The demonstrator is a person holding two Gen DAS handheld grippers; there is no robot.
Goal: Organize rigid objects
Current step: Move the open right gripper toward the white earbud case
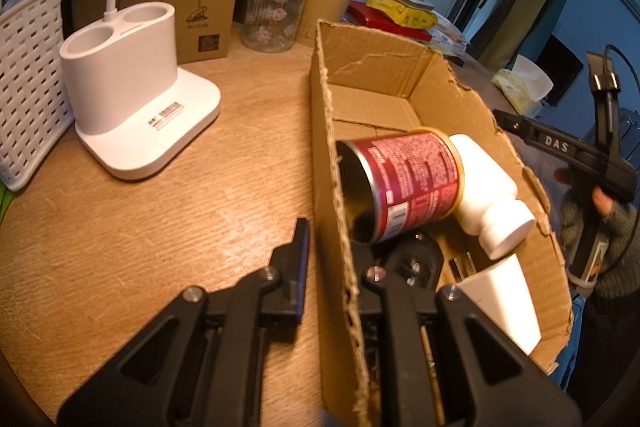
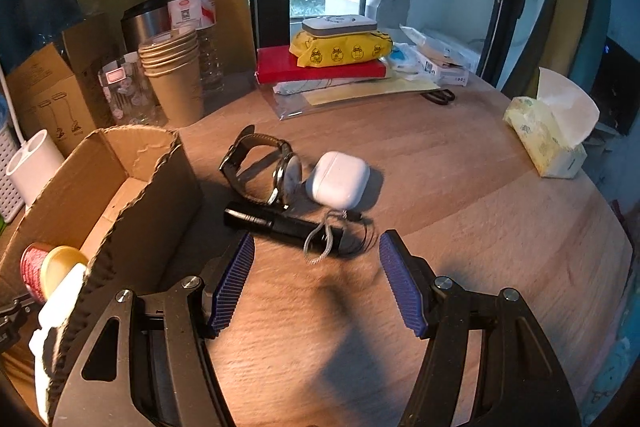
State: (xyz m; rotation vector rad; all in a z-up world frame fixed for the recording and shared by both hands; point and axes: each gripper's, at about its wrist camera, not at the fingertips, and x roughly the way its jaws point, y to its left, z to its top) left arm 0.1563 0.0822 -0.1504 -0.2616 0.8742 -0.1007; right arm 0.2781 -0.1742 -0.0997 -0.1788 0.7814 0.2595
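Wooden tabletop (image 2: 460, 187) carries everything, with a window behind its far edge. On it, a black flashlight (image 2: 280, 225) lies on its side near the middle, just beside a watch (image 2: 260, 167) and a white earbud case (image 2: 338, 179). Above the flashlight, the right gripper (image 2: 316, 283) tilts downward, its blue pads spread wide and holding nothing. At the left stands a torn cardboard box (image 1: 400, 75) holding a red can (image 1: 408, 183) and a white bottle (image 1: 486, 195) (both lying down). The left gripper (image 1: 332, 267) also slants down, its jaws pinching the box's near wall, one finger outside and one inside.
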